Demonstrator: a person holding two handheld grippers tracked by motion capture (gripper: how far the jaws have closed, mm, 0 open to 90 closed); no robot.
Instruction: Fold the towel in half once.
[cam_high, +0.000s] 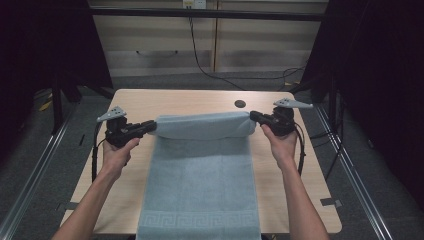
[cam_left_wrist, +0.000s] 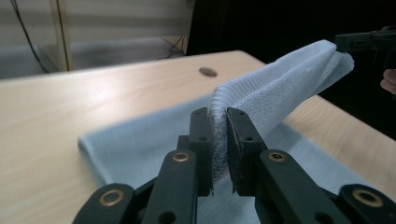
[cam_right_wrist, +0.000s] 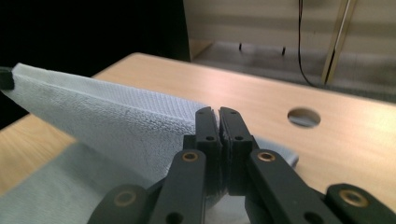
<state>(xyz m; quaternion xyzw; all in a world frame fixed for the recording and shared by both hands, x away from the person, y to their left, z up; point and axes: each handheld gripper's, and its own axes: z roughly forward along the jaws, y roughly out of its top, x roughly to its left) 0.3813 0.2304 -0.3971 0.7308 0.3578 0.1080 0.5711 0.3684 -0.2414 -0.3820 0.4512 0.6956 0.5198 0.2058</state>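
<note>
Towel (cam_high: 202, 165) far corners pinched, left gripper (cam_high: 150, 126), right gripper (cam_high: 254, 116).

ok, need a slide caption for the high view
Left gripper and right gripper pinch the far corners of a light blue towel, lifting its far edge above the wooden table.

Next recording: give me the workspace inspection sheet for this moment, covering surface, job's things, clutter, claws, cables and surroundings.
Surface: light wooden table with a round cable hole near its far edge.
Job's things: pale blue towel, far end lifted off the table and hanging in a fold between both claws; near end with a patterned border lies flat, reaching the near edge.
Clutter: nothing seen.
Claws: left claw shut on the towel's far-left corner; right claw shut on its far-right corner.
Cables: a black cable trails from the left claw, another from the right; a black floor cable runs behind the table.
Surroundings: dark curtains both sides, pale cabinet panels behind, grey floor.
</note>
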